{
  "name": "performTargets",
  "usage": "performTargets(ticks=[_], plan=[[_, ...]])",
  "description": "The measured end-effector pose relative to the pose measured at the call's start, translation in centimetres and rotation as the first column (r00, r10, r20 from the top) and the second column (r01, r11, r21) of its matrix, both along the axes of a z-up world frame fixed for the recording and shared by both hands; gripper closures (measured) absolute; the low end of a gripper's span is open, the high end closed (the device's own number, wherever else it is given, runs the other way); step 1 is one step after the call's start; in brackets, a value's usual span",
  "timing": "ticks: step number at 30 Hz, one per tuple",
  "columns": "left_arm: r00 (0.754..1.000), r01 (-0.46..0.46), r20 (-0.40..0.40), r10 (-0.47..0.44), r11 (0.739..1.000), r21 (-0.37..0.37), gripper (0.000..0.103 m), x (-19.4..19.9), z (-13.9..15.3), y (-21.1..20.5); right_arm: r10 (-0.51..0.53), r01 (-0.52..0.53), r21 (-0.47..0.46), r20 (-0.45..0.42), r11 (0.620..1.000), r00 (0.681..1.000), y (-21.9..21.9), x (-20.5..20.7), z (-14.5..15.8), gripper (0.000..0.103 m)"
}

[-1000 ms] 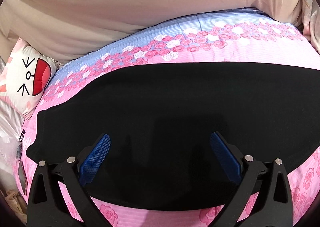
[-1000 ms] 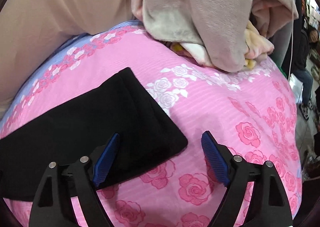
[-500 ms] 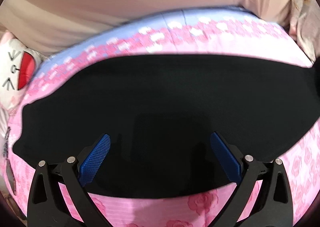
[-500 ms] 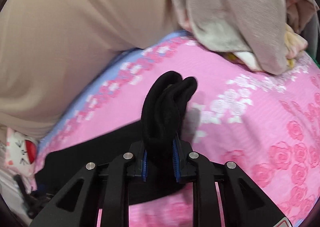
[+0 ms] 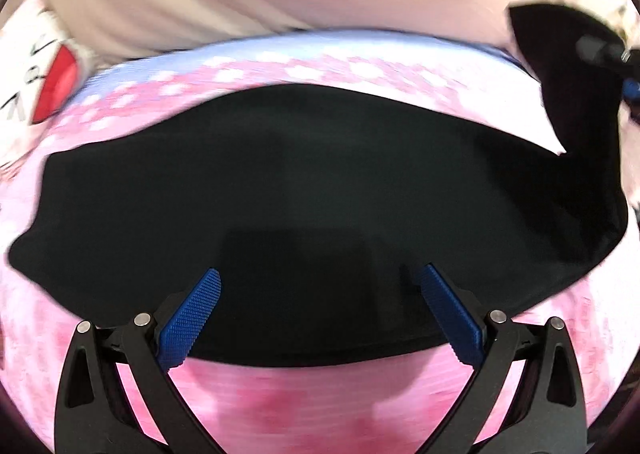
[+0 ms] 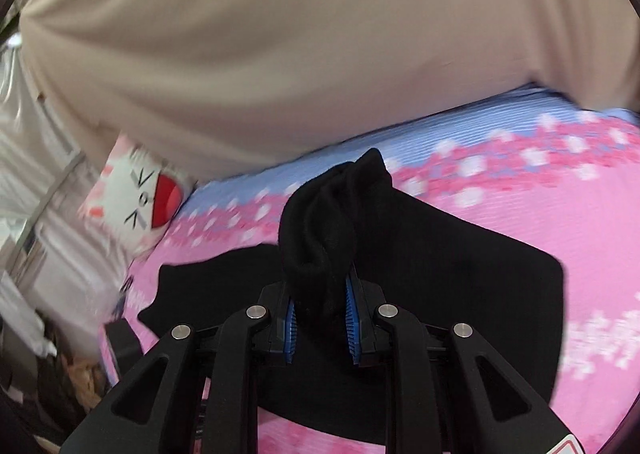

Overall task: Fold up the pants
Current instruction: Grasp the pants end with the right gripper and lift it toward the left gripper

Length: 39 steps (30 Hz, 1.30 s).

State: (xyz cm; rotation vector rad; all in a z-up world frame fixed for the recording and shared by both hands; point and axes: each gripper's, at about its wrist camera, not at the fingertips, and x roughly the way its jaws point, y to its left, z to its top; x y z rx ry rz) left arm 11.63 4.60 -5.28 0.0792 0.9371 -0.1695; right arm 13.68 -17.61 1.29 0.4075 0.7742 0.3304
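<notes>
Black pants (image 5: 300, 190) lie spread across a pink flowered bedsheet (image 5: 320, 398). My left gripper (image 5: 320, 294) hovers open over their near edge, nothing between its blue pads. My right gripper (image 6: 320, 294) is shut on a bunched end of the pants (image 6: 328, 222), which sticks up between the pads. The rest of the cloth (image 6: 480, 286) trails down onto the bed. In the left wrist view that lifted end (image 5: 560, 66) rises at the far right, with part of the right gripper (image 5: 608, 54) beside it.
A beige cloth-covered wall or headboard (image 6: 280, 54) rises behind the bed. A white cat-face cushion (image 6: 140, 190) lies at the bed's left end, also seen as the cushion (image 5: 40, 66) in the left wrist view. Clutter (image 6: 60, 334) sits off the bed's left edge.
My right gripper closed on the pants' right end, lifted it and carried it leftward over the bed. My left gripper slid sideways along the pants and stayed open.
</notes>
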Motion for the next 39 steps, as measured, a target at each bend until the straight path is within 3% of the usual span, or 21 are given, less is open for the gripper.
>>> performTargets(ticks=[5,8,11,15,17,19,21,23,25,27,29,31,34,37,39], plan=[[0.993,-0.114,0.043,0.112,0.992,0.061,0.005,0.5,0.3,6.7,0.157,-0.157,0.009,-0.107,0.988,0.982,9.4,3.6,-5.0,0.084],[0.989,-0.142,0.043,0.139,0.987,0.07,0.005,0.8,-0.1,9.3,0.164,-0.181,-0.097,-0.162,0.979,0.973,13.4,4.2,-7.6,0.082],[0.989,-0.143,0.036,0.141,0.988,0.058,0.005,0.9,-0.4,10.7,0.144,-0.171,-0.138,-0.186,0.975,0.972,14.7,3.9,-8.7,0.082],[0.992,-0.127,0.025,0.127,0.992,0.023,0.005,1.3,-0.8,10.9,0.164,-0.184,-0.146,-0.14,0.972,0.977,15.6,2.5,-7.3,0.081],[0.993,-0.114,0.021,0.113,0.993,0.022,0.005,1.3,-1.1,10.6,0.203,-0.233,-0.172,-0.176,0.957,0.963,16.2,2.9,-8.4,0.071],[0.995,-0.1,0.013,0.1,0.995,0.027,0.005,1.5,-1.3,10.1,0.213,-0.245,-0.191,-0.176,0.951,0.961,16.4,2.9,-9.3,0.067],[0.995,-0.095,0.013,0.095,0.995,0.037,0.005,1.6,-1.3,10.0,0.223,-0.251,-0.177,-0.16,0.952,0.961,15.9,1.9,-8.4,0.062],[0.996,-0.09,0.019,0.089,0.995,0.038,0.005,1.3,-1.0,10.2,0.224,-0.235,-0.096,-0.113,0.967,0.968,13.9,0.2,-6.5,0.06],[0.995,-0.088,0.037,0.087,0.996,0.02,0.005,1.0,-0.2,10.5,0.166,-0.173,-0.084,-0.078,0.981,0.983,11.3,-1.2,-5.0,0.06],[0.995,-0.076,0.061,0.076,0.997,0.002,0.005,1.2,1.0,10.1,0.036,-0.045,-0.171,-0.053,0.984,0.998,7.9,-2.5,-3.8,0.065],[0.995,-0.044,0.092,0.047,0.999,-0.026,0.005,1.5,2.5,8.9,-0.083,0.07,-0.263,-0.039,0.962,0.996,5.1,-3.2,-3.4,0.083],[0.994,-0.005,0.11,0.01,0.999,-0.05,0.005,1.9,3.5,7.2,-0.189,0.165,-0.29,-0.058,0.943,0.98,1.8,-3.5,-3.6,0.087],[0.994,0.065,0.097,-0.056,0.994,-0.091,0.005,3.0,3.7,2.9,-0.238,0.212,-0.264,-0.069,0.941,0.969,-1.2,-2.9,-4.0,0.087],[0.995,0.09,0.042,-0.086,0.991,-0.095,0.005,4.2,2.0,-0.3,-0.206,0.175,-0.251,-0.104,0.952,0.973,-2.2,-0.6,-5.6,0.087],[0.998,0.069,-0.006,-0.07,0.997,-0.041,0.005,5.2,-0.3,-2.1,-0.227,0.181,-0.296,-0.13,0.938,0.965,-3.7,1.1,-7.7,0.088]])
